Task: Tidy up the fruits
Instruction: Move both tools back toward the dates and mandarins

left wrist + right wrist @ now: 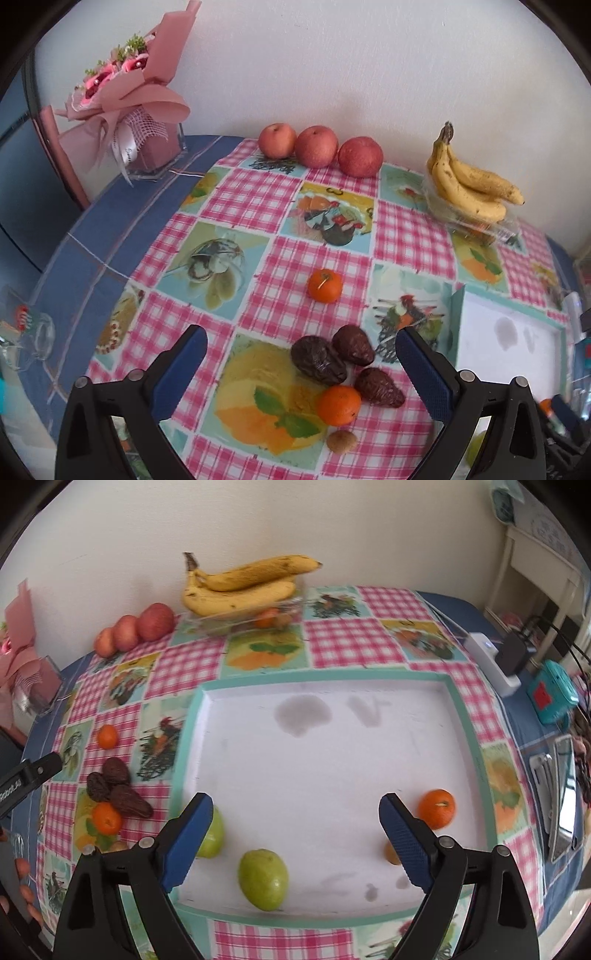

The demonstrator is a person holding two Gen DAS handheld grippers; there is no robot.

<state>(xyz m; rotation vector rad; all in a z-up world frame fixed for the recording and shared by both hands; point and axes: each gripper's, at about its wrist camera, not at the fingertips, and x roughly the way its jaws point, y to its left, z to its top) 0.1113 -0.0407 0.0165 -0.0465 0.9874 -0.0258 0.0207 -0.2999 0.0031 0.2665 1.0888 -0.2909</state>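
My left gripper [301, 363] is open and empty above a cluster of three dark brown avocados [318, 360], an orange [339, 404] and a small brown fruit [342, 441]. Another orange [325, 285] lies farther off. My right gripper [295, 827] is open and empty over the white tray [467, 716], which holds two green pears [263, 878], an orange [436, 808] and a small brown fruit [391, 853] partly hidden by a finger. Three apples [317, 146] and a banana bunch [472, 182] sit by the wall.
The bananas rest on a clear plastic box [243, 622] with small fruit inside. A pink bouquet [125, 85] in a clear holder stands at the back left. A glass [33, 332] is at the left edge. A charger block [495, 657] and phones [557, 794] lie right of the tray.
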